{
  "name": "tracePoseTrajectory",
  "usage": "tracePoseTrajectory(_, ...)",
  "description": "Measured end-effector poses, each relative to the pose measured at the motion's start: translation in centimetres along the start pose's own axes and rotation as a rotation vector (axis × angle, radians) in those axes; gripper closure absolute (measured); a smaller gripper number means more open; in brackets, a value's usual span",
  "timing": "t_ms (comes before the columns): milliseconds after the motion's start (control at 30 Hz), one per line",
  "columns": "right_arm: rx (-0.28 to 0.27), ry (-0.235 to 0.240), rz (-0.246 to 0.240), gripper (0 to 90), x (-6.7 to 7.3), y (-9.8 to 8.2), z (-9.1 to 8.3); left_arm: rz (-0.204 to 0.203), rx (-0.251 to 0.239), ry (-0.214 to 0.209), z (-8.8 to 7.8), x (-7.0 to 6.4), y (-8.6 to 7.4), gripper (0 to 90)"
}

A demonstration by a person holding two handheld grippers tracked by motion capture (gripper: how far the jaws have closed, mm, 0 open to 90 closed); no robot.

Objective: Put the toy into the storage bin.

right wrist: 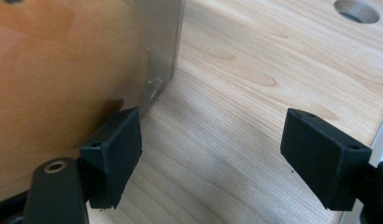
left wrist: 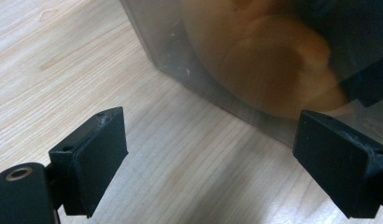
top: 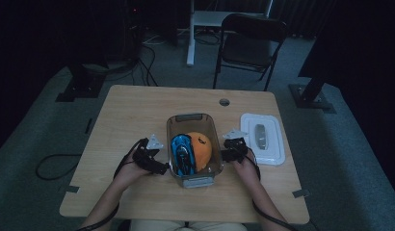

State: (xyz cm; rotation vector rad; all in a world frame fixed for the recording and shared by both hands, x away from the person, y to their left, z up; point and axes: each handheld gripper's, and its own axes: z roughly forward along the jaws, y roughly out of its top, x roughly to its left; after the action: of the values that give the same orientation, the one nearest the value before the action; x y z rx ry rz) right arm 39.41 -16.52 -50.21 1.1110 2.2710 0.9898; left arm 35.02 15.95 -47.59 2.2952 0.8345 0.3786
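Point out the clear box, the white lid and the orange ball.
clear box (top: 190, 117), high view, on its far rim.
white lid (top: 275, 144), high view, on its flat right part.
orange ball (top: 203, 147), high view, on its top inside the box.

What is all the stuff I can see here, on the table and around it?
Table: one, light wood, centre, with a round hole near its far edge.
Clear container: one, see-through, open, middle of the table.
Orange thing: one, orange, rounded, inside the container, right part.
Blue and black thing: one, inside the container, left of the orange one; what it is I cannot tell.
Lid: one, white, flat on the table right of the container.
Folding chair: one, black, on the floor beyond the table.
Left gripper: one, black, open, beside the container's left wall.
Right gripper: one, black, open, beside its right wall.
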Motion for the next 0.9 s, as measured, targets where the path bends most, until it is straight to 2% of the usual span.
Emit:
tracePoseTrajectory(100,0.006,-0.045,0.016,15.6,-0.4,-0.1,-0.4,0.001,-0.011,-0.039,0.0,-0.4,0.2,10.5)
tracePoseTrajectory(133,-0.002,-0.043,0.018,14.3,-0.7,-0.1,-0.8,0.006,-0.013,-0.045,0.0,-0.6,0.3,10.5)
tracePoseTrajectory(233,-0.034,-0.047,0.033,13.0,-1.2,-0.2,-2.4,0.029,-0.007,-0.053,0.2,-1.1,0.6,10.4)
tracePoseTrajectory(300,-0.044,-0.076,0.032,12.4,-1.6,-0.3,-3.5,0.029,-0.013,-0.056,0.3,-1.3,0.6,10.4)
tracePoseTrajectory(467,-0.088,-0.12,0.097,12.2,-3.6,-1.1,-6.0,0.039,-0.004,-0.074,0.5,-1.8,0.9,10.4)
tracePoseTrajectory(667,-0.08,-0.178,0.179,12.1,-5.8,-2.2,-7.7,0.06,0.004,-0.094,1.1,-2.8,1.4,10.3)
tracePoseTrajectory(733,-0.055,-0.238,0.198,11.1,-6.0,-2.3,-7.9,0.061,0.004,-0.098,1.3,-3.0,1.5,10.3)
tracePoseTrajectory(767,-0.055,-0.238,0.198,11.1,-6.0,-2.3,-7.9,0.061,0.004,-0.098,1.3,-3.0,1.5,10.3)
tracePoseTrajectory(800,-0.053,-0.207,0.219,10.8,-6.7,-2.6,-8.2,0.063,0.008,-0.094,1.4,-3.1,1.4,10.3)
tracePoseTrajectory(833,-0.051,-0.217,0.238,10.8,-6.9,-2.7,-8.2,0.062,0.007,-0.092,1.4,-3.1,1.4,10.3)
tracePoseTrajectory(900,-0.041,-0.268,0.261,10.8,-7.3,-2.8,-8.2,0.047,-0.004,-0.092,1.4,-3.1,1.2,10.3)
